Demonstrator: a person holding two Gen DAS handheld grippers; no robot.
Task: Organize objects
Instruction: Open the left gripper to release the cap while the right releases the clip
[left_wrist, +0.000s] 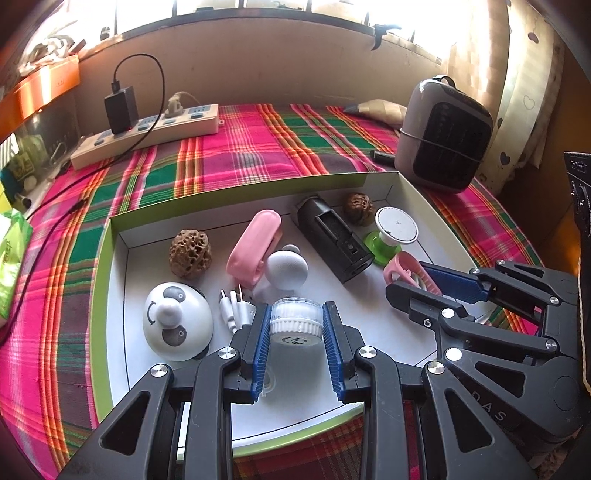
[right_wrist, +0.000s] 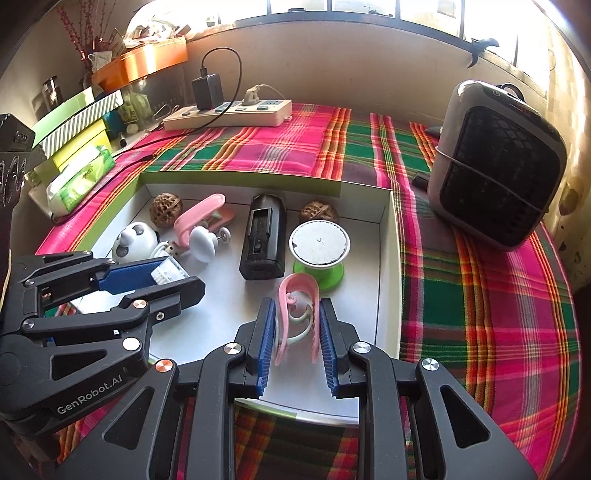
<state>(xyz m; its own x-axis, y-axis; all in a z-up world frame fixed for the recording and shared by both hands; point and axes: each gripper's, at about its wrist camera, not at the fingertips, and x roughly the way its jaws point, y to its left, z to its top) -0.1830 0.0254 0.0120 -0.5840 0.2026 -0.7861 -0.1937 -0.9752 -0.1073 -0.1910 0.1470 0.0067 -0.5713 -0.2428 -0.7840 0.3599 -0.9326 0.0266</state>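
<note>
A shallow white tray with a green rim (left_wrist: 107, 258) (right_wrist: 388, 236) lies on the plaid cloth. My left gripper (left_wrist: 296, 332) is shut on a small clear jar with a white ribbed lid (left_wrist: 295, 319), low inside the tray; it also shows in the right wrist view (right_wrist: 168, 273). My right gripper (right_wrist: 297, 332) is shut on a pink clip (right_wrist: 299, 310), also inside the tray (left_wrist: 402, 269). Other items in the tray: panda toy (left_wrist: 177, 321), two walnuts (left_wrist: 190, 253) (left_wrist: 358, 206), pink case (left_wrist: 255, 243), white knob (left_wrist: 287, 269), black box (left_wrist: 332, 236), green-and-white spool (right_wrist: 319, 251), white plug (left_wrist: 234, 308).
A grey fan heater (right_wrist: 495, 166) stands on the cloth to the right of the tray. A power strip with a black charger (left_wrist: 147, 129) lies at the back left. Boxes and a green tissue pack (right_wrist: 81, 177) sit at the left edge. A wall and window ledge lie behind.
</note>
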